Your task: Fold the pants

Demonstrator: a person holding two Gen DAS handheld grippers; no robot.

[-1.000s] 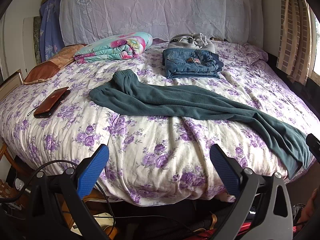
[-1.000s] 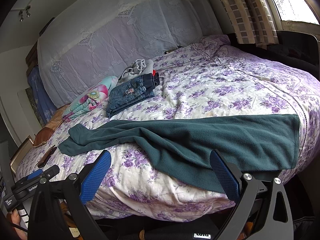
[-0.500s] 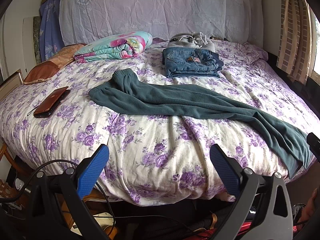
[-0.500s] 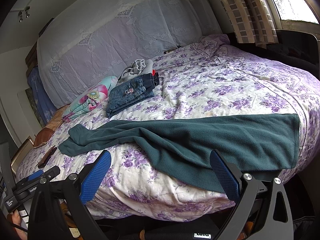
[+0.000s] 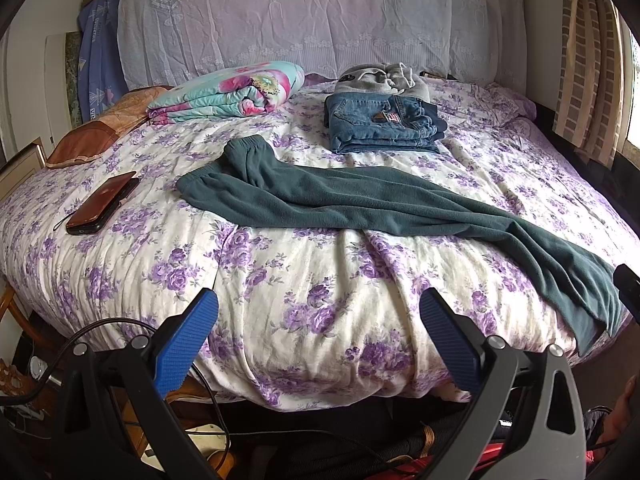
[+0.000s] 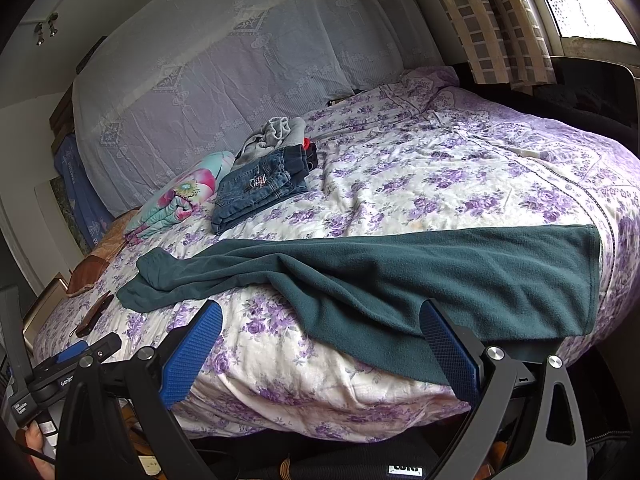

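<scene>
Green pants (image 5: pixel 360 208) lie flat across bed (image 5: pixel 280 300), legs stacked, cuffs toward phone (image 5: pixel 102 204), waistband at bed's right edge w/ one corner hanging over. Left claw (image 5: pixel 318 338) and right claw (image 6: pixel 320 344): both wide, empty, short of the bed edge; nothing gripped. Risks, est.: fleece is soft, so a one-layer pinch at the waistband could separate the legs and skew the fold; overhanging corner may slide off if tugged; cuff swing could drag over phone or folded jeans (image 5: pixel 380 128).
</scene>
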